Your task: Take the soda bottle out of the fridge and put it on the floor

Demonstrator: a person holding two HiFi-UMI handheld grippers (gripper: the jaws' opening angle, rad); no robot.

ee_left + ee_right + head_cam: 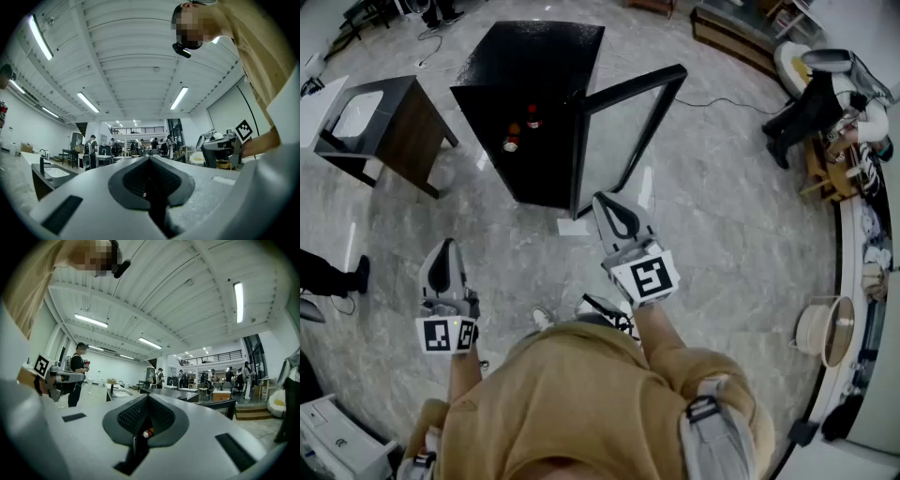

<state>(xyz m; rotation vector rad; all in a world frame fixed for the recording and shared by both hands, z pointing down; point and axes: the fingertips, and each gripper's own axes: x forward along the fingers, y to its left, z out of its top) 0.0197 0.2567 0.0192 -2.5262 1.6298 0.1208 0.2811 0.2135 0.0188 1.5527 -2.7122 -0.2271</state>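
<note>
A black fridge (534,103) stands on the marble floor ahead of me, its glass door (628,131) swung open towards the right. Two small bottles with red and orange on them (514,139) show on a shelf inside; which one is the soda bottle I cannot tell. My left gripper (446,246) hangs shut and empty over the floor, short of the fridge on its left. My right gripper (603,199) is also shut and empty, its tip just before the open door's lower edge. Each gripper view shows the jaws closed together with nothing between them: the left gripper (150,159) and the right gripper (147,397).
A dark table with a white sink (370,122) stands left of the fridge. A cable (731,101) runs across the floor behind the door. A person (825,98) sits at the far right, and a shoe (358,274) shows at the left. A round pale drum (825,328) stands at right.
</note>
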